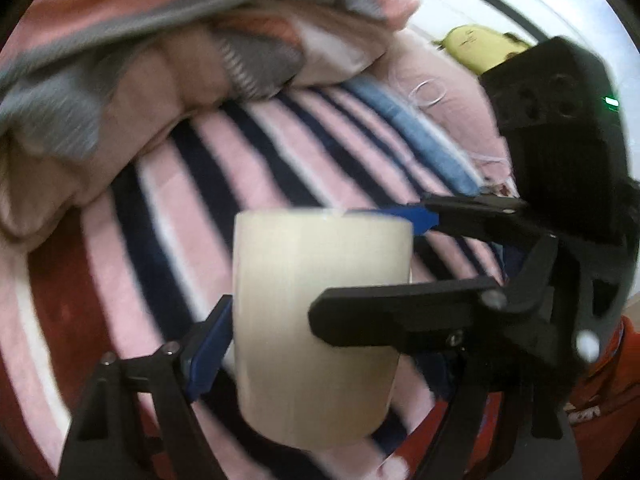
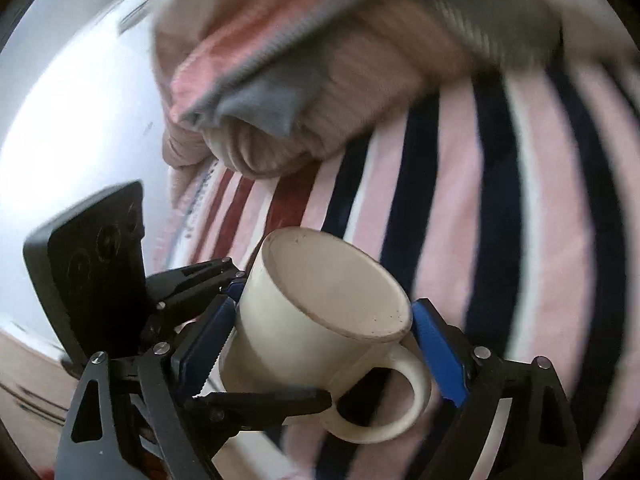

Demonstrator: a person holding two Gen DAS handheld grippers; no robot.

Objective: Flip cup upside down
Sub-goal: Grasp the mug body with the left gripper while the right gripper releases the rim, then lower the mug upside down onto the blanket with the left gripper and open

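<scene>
- Cream mug (image 2: 320,320) up off the striped blanket (image 2: 460,200), tilted, mouth toward the right wrist camera.
- Left hand-held gripper (image 1: 320,332) clamped on its sides.
- Right hand-held gripper (image 2: 320,344) also closed around it, handle (image 2: 396,400) near.

The bed (image 1: 256,168) is covered with a striped blanket (image 2: 448,208): pink, white and dark navy bands, with dark red bands toward one side and one light blue band (image 1: 416,128) in the left wrist view. On the blanket lies a heap of rumpled bedding (image 2: 304,92), beige ribbed cloth mixed with grey and salmon-pink parts; it rests on the far part of the stripes. Beyond the blue band a plain pink cloth (image 1: 448,92) lies on the bed, and at its far edge a yellow soft thing (image 1: 480,46), blurred. The cup's contact with the blanket cannot be told.
</scene>
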